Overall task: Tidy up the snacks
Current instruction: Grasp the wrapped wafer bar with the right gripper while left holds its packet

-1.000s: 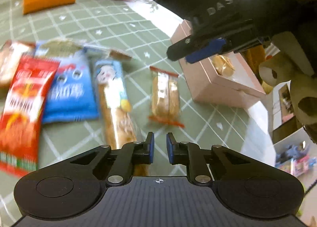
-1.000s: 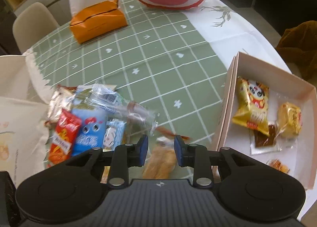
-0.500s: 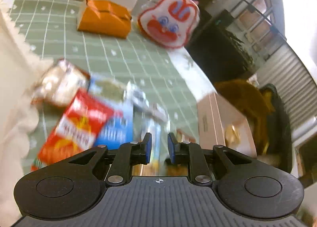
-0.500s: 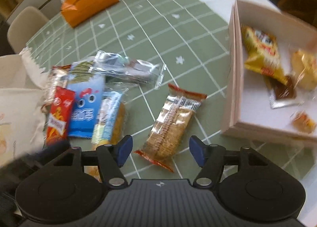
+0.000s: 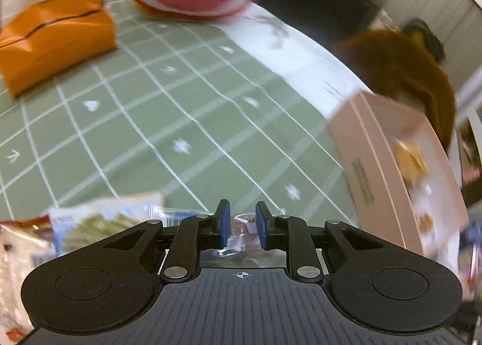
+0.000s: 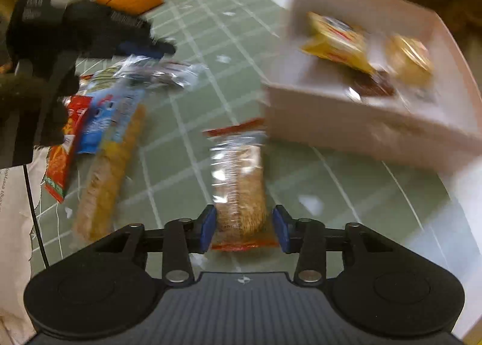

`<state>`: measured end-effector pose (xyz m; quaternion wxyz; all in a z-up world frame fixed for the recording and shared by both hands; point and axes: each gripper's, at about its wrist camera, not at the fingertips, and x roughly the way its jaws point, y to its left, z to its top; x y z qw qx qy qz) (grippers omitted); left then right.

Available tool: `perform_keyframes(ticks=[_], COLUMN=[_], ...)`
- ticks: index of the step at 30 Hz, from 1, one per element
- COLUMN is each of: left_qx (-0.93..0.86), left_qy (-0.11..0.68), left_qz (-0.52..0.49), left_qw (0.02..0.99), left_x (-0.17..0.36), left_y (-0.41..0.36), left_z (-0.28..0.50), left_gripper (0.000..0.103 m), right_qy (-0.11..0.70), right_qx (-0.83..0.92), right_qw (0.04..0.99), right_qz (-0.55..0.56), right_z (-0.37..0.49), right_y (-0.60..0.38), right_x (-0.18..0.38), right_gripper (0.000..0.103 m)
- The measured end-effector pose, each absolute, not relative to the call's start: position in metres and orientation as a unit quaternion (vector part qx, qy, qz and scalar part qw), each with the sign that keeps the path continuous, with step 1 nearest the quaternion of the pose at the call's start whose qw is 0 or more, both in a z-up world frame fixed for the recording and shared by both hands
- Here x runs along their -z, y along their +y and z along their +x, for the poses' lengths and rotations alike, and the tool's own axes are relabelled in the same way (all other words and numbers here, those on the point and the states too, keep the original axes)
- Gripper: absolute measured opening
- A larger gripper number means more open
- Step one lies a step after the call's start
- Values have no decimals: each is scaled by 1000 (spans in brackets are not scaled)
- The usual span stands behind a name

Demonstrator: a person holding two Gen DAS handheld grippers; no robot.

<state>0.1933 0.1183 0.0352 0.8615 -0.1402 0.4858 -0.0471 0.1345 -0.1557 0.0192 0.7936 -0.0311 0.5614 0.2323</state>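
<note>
1. Between the parted fingers of the right hand-held gripper [image 6: 242,229] lay the biscuit packet [image 6: 239,182], ungripped, its long axis running straight ahead.
2. Just right of it stood the pink box [image 6: 355,116].
3. Left hand-held gripper [image 5: 242,226], narrowly open, straddled a clear wrapper [image 5: 238,235].

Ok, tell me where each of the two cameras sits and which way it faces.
Left wrist: rides on the left gripper, looking along its fingers across the green checked tablecloth toward the orange tissue pack and pink box; a clear wrapper lies between its fingers.
Right wrist: rides on the right gripper, low over the table, its open fingers either side of a cracker packet; the left gripper shows at upper left.
Shared: tablecloth, tissue pack, pink box, snack pile.
</note>
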Motion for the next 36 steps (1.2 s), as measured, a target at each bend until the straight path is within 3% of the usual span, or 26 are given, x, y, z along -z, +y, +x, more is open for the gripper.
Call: perform_keyframes(ticks=[4, 7, 12, 19, 23, 27, 36], left_qx=[112, 137, 161, 215, 242, 260, 252], left_qy=[509, 514, 489, 486, 505, 521, 519], left_qz=[-139, -47, 23, 226, 187, 157, 162], left_qw=[842, 846, 857, 817, 807, 798, 801], left_x=[-35, -37, -54, -49, -42, -42, -42], left_y=[98, 72, 52, 27, 37, 41, 52], left_z=[161, 146, 149, 178, 195, 201, 204], left_gripper=[23, 24, 26, 28, 28, 34, 35], right_qy=[561, 548, 542, 537, 538, 532, 524], right_qx=[-225, -227, -230, -228, -228, -226, -235], right_qw=[796, 802, 803, 807, 807, 812, 813], right_qz=[-33, -65, -90, -95, -81, -78, -94], right_z=[124, 117, 114, 107, 112, 120, 126], right_y=[-171, -165, -155, -163, -163, -153, -139], right_x=[-19, -19, -17, -16, -14, -13, -11], right_gripper=[47, 48, 67, 78, 84, 84, 85])
